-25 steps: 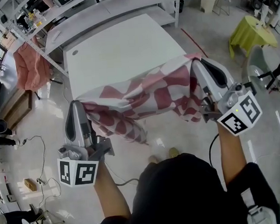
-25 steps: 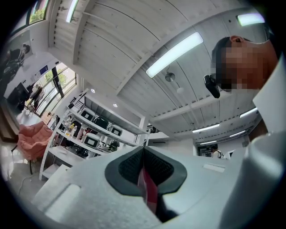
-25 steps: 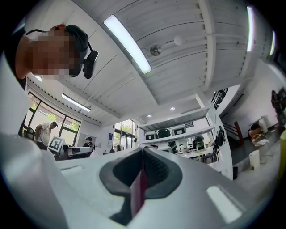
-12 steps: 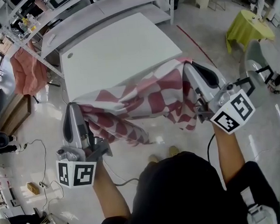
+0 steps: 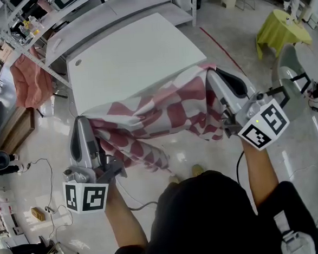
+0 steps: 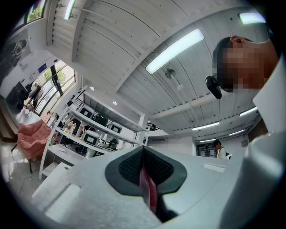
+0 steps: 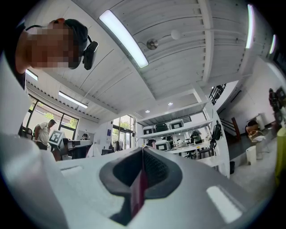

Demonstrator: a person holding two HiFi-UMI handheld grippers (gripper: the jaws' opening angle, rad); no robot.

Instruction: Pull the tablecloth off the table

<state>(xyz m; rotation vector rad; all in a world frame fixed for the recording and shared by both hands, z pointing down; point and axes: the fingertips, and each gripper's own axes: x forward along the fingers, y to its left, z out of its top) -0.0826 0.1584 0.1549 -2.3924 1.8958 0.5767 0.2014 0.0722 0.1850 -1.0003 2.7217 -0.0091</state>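
Pinching the red-checked tablecloth (image 5: 166,112), left tool (image 5: 85,121) and right tool (image 5: 212,74) stand beside the table (image 5: 132,55).

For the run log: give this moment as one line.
left gripper: shut on tablecloth | right gripper: shut on tablecloth | tablecloth: stretched between them, mostly off table

White rectangular table (image 5: 135,52): top mostly bare. One small round grey item (image 5: 78,62) sits near its far left corner. Red-and-white checked tablecloth (image 5: 163,110) overlaps the near edge only, the rest bunched and hanging off above the glossy pale floor (image 5: 199,153).
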